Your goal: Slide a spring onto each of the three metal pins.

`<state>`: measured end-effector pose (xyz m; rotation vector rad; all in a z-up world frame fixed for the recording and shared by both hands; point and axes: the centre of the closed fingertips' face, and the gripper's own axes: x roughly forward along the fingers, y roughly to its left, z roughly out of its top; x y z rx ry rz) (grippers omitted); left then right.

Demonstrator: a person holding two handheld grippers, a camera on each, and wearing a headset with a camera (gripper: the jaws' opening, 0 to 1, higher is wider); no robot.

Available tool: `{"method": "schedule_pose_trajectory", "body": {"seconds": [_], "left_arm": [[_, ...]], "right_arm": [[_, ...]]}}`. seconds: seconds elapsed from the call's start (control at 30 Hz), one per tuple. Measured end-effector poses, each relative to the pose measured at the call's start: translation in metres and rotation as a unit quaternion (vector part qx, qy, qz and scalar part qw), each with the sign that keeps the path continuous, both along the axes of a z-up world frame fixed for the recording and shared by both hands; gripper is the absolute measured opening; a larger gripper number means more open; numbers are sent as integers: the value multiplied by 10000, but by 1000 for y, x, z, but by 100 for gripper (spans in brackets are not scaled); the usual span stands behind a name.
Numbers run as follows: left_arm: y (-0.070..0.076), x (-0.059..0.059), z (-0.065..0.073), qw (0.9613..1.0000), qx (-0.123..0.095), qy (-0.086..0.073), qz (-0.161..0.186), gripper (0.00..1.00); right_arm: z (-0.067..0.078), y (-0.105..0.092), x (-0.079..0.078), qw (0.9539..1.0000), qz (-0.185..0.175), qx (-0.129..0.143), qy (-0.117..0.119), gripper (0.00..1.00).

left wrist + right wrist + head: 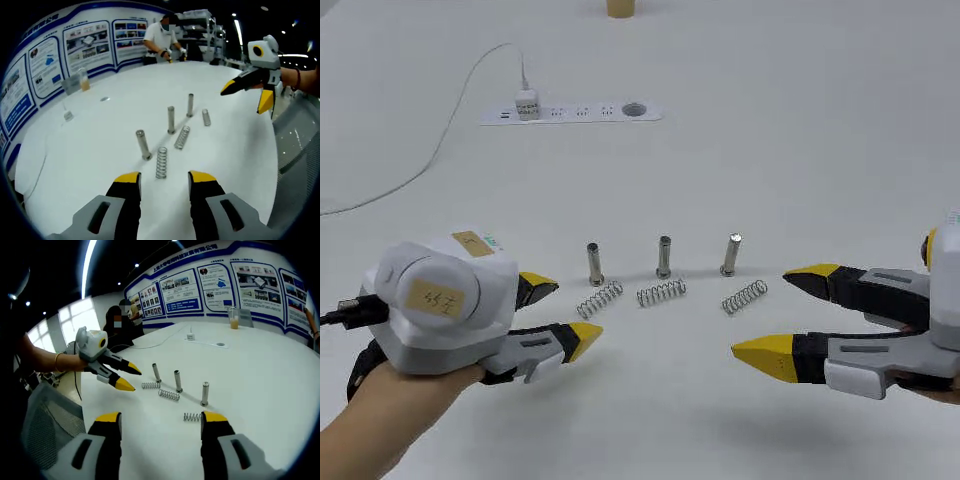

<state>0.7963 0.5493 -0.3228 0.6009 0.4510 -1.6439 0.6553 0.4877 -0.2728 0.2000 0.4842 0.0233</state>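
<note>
- A wide white counter (770,150) stands in a hall lined with blue-trimmed boards (220,287). A power strip (572,112) with a charger (527,104) and trailing cable (430,160) lies toward the far edge, and a cup (620,8) sits beyond it.
- Three pins stand upright in a spaced row at mid-counter: left pin (594,264), middle pin (664,257), right pin (731,254).
- Three springs lie flat on the counter, one just in front of each pin: left spring (600,298), middle spring (662,292), right spring (745,296). All three are angled the same way.
- The left claw (578,307) hovers at the row's left end, its jaws parted and empty. In the left gripper view, the left spring lies just ahead of the gap between its yellow tips.
- The right claw (760,312) hovers at the row's right end, its jaws spread wide and gripping nothing. In the right gripper view, the right spring lies just beside one tip.
- The two claws point toward each other across the row.
- In the left gripper view, a person in white (160,35) stands at the counter's far side.
</note>
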Motion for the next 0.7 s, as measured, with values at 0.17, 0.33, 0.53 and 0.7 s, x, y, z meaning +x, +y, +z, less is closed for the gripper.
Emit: {"method": "schedule_pose_trajectory", "body": {"seconds": [0.17, 0.33, 0.53, 0.7], "left_arm": [[-2, 0, -12, 10000, 68, 19, -32, 33], [-5, 3, -17, 9999, 59, -60, -86, 29], [-7, 2, -23, 9998, 113, -56, -155, 24], [-10, 1, -23, 9998, 23, 177, -20, 21]], "right_arm": [[-5, 3, -2, 10000, 38, 55, 63, 65], [-8, 2, -3, 9999, 40, 80, 88, 64], [-9, -2, -6, 9998, -80, 147, 95, 63], [-11, 1, -6, 9998, -60, 97, 182, 62]]}}
